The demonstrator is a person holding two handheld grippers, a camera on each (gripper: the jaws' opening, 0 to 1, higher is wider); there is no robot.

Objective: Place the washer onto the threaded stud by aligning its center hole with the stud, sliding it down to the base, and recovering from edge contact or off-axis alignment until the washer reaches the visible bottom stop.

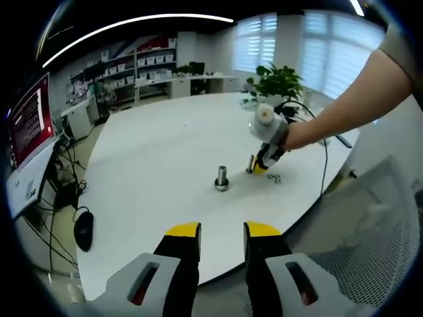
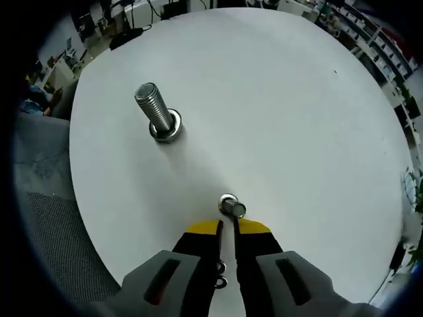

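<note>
On the white table [image 1: 152, 152], the right gripper [image 2: 228, 226] tips down, jaws nearly together around a washer [image 2: 231, 207] near the upright stud [image 2: 157, 113]. Left gripper [image 1: 221, 231] hovers back, jaws apart.

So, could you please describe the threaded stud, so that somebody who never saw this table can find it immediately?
Start from the big round white table. Near its middle, the threaded stud stands upright on its wide metal base, apart from the right gripper. Unlike the small washer lying flat at that gripper's tips, it is tall, grey and ridged with thread.
</note>
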